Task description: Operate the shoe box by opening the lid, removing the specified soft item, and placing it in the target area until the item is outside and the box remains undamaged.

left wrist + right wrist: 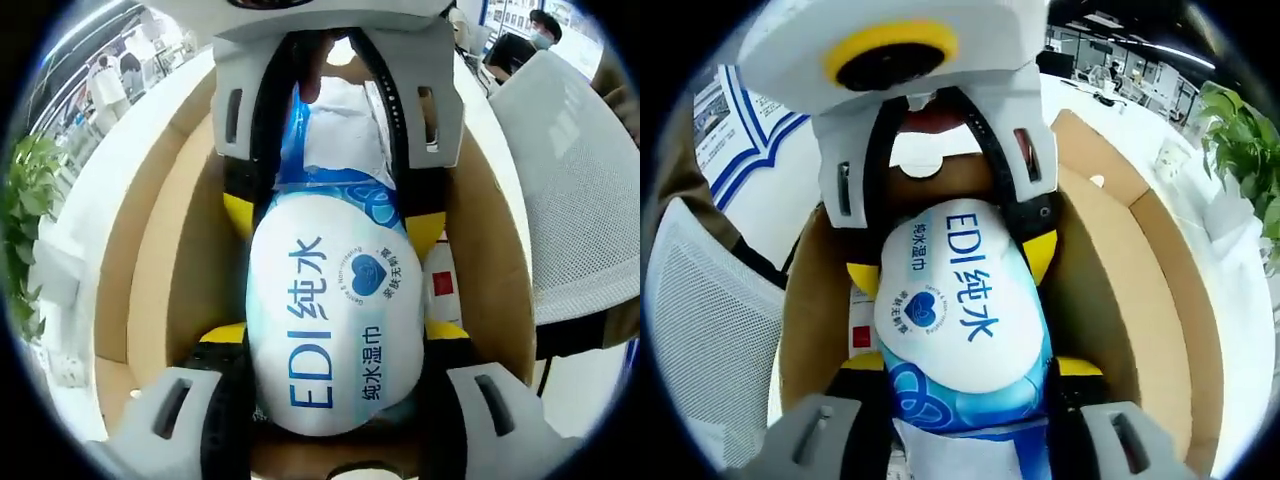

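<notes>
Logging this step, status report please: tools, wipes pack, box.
Left tool and right tool both shut on wipes pack. Pack above open shoe box. Nothing in the way.

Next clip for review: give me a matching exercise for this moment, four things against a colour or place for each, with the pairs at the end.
Things:
1. wet wipes pack
2. shoe box
3. plant
4. mesh chair

Descriptions:
A. brown cardboard, open
B. white and blue, clamped end to end between the left gripper and the right gripper
C. grey, beside the box
D. green, beyond the table

Pairs: 1-B, 2-A, 3-D, 4-C
</notes>
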Tool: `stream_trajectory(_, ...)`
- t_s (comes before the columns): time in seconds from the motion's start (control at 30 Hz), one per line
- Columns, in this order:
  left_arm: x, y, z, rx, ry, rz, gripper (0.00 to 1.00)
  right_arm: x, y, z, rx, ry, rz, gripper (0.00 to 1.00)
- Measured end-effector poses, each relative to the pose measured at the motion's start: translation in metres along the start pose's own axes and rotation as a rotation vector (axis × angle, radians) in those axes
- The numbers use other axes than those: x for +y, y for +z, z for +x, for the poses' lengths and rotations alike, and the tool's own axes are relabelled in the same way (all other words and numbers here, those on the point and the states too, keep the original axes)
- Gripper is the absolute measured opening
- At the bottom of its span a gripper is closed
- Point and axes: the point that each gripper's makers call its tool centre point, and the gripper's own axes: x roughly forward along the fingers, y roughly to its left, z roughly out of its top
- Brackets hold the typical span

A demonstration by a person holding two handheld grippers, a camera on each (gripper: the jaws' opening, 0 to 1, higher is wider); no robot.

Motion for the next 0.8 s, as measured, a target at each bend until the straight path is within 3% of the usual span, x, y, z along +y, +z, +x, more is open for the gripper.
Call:
stream_trajectory(0.4,-0.004,0.009,-0.014,0.004,0.006,0.035,0.62,0.006,0.009,-0.017,-0.024,-0.008,0.016,0.57)
stream_trajectory(0.8,-0.009,0.018,-0.026,-0.013,-0.005,0.02,0.62,0.013,0.015,-0.032,-0.019,-0.018,-0.014,0.55)
